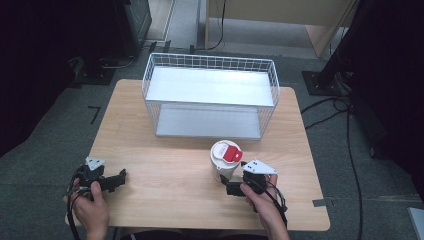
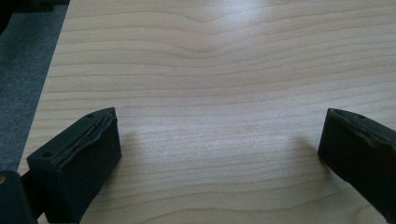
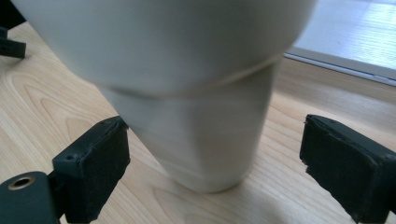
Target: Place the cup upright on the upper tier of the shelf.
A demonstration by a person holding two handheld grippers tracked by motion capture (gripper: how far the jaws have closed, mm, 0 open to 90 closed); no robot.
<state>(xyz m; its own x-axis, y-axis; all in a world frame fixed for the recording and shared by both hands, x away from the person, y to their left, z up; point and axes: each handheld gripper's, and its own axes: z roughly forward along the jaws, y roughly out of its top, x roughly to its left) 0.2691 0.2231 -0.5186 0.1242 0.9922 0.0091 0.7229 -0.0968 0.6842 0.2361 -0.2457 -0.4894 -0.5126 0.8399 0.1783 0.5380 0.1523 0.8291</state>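
On my far left, the left gripper (image 1: 107,181) rests low on the table (image 1: 165,165) near its left front corner, held in the left hand (image 1: 90,210); in the left gripper view its jaws stand wide apart with nothing but bare wood grain between them, so I read that side as idle; it is well apart from anything worth grasping.

Moving toward the middle, the wire basket (image 1: 210,95) sits at the back of the table, a two-level white rack with its open face toward me; both shelves look bare from above.

Just in front of its right half stands the cup (image 1: 226,159), a pale tumbler with a white lid and a red tab on top; its long axis is upright, and it widens toward the top.

Right of that, the right gripper (image 1: 235,186) is the nearer one by far; it sits just beside the cup's near side, in the right hand (image 1: 262,202); in the right gripper view the cup (image 3: 201,140) rises straight ahead between the two jaws, its narrow base on the table, the jaws apart on either side and not yet touching its wall; I judge the coming move to be a straight close across the cup's lower body, with the upright axis crossing the jaw line squarely; the tapered wall may let it slip if gripped too low.
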